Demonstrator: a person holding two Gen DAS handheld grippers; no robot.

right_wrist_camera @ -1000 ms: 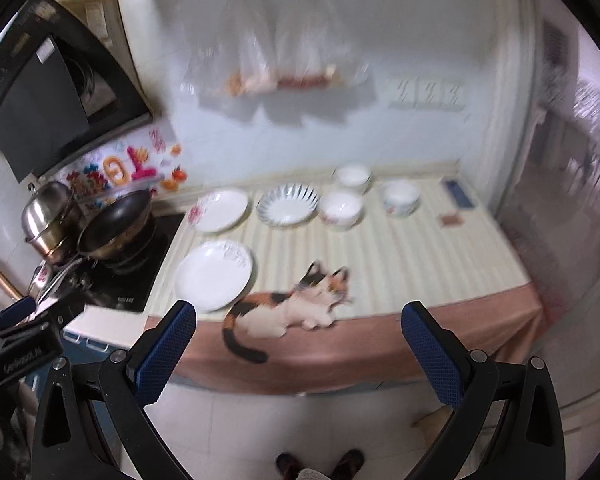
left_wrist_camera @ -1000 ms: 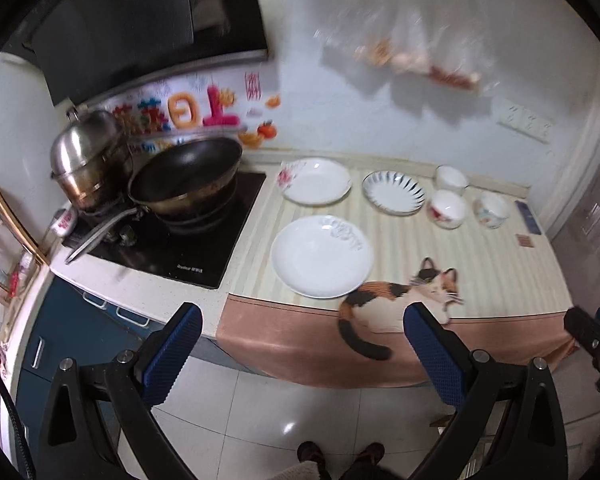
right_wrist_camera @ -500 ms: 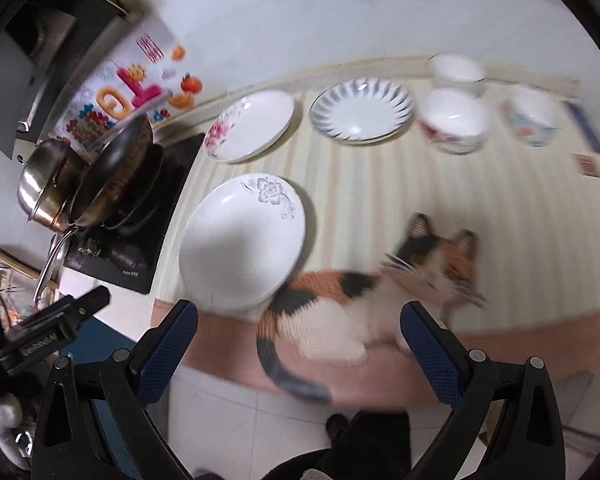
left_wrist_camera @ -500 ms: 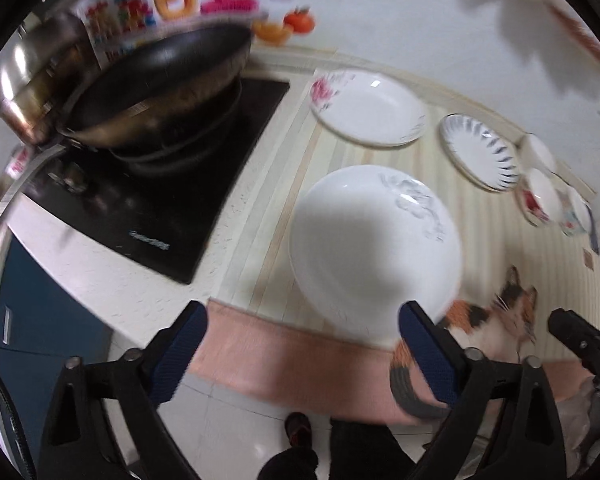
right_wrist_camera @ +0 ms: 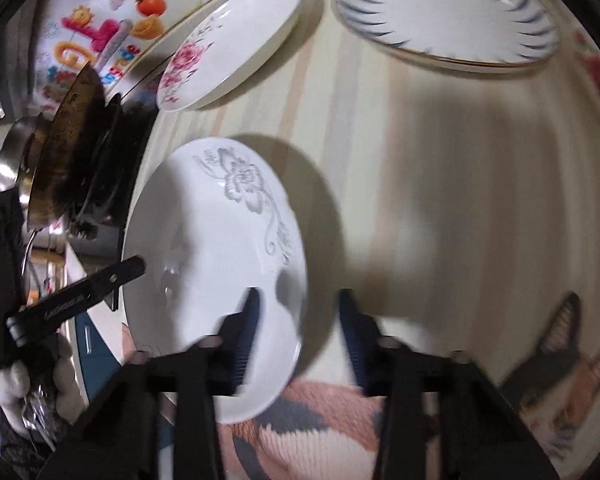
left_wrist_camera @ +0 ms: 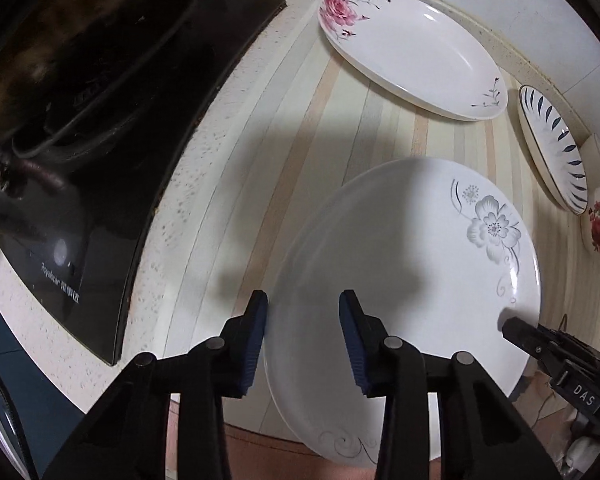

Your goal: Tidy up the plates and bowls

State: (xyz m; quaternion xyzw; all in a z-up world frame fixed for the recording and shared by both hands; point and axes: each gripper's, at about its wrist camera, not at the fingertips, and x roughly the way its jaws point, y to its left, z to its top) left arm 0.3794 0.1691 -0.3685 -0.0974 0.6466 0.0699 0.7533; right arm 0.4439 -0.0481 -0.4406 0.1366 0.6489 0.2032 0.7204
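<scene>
Grey-flowered plate (left_wrist_camera: pixel 400 248) lying on the striped table (left_wrist_camera: pixel 284 152) beside the stove (left_wrist_camera: pixel 100 160), its near rim straddled by the spread left gripper (left_wrist_camera: pixel 303 312) and spread right gripper (right_wrist_camera: pixel 296 312).

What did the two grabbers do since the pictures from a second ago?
Both came down close over the grey-flower plate. The left gripper narrowed its jaws across the plate's left rim; the right gripper did the same at its right rim. Neither has clamped yet. The pink-rose plate and blue-striped plate stayed put.
</scene>
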